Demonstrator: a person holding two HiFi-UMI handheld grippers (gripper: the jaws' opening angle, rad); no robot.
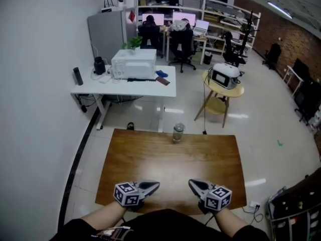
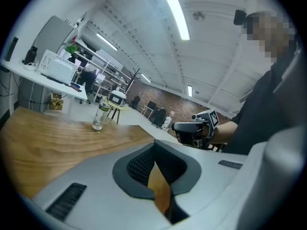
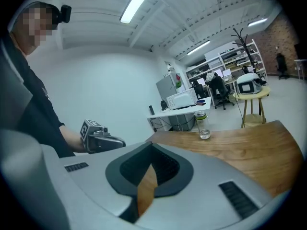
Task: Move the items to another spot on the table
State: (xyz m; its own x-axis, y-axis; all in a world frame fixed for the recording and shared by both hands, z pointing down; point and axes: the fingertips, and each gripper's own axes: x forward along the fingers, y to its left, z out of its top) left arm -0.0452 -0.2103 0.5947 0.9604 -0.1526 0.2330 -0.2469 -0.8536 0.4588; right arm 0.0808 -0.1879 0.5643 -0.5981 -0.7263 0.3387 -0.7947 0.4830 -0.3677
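Observation:
A clear bottle (image 1: 178,132) with a green lid stands upright at the far edge of the brown wooden table (image 1: 165,159); it also shows as the bottle (image 2: 99,115) and the bottle (image 3: 203,124) in the two gripper views. My left gripper (image 1: 154,186) and right gripper (image 1: 191,183) hover at the table's near edge, tips pointing inward toward each other, far from the bottle. Both are shut with nothing between the jaws. In the left gripper view the left gripper's jaws (image 2: 156,166) are together, and so are the right gripper's (image 3: 151,170) in its own view.
Beyond the table, a white desk (image 1: 125,87) carries a white box-like appliance (image 1: 133,64). A round yellow side table (image 1: 223,88) stands to the far right. A dark shelf unit (image 1: 296,205) sits at the lower right. People sit at desks in the background.

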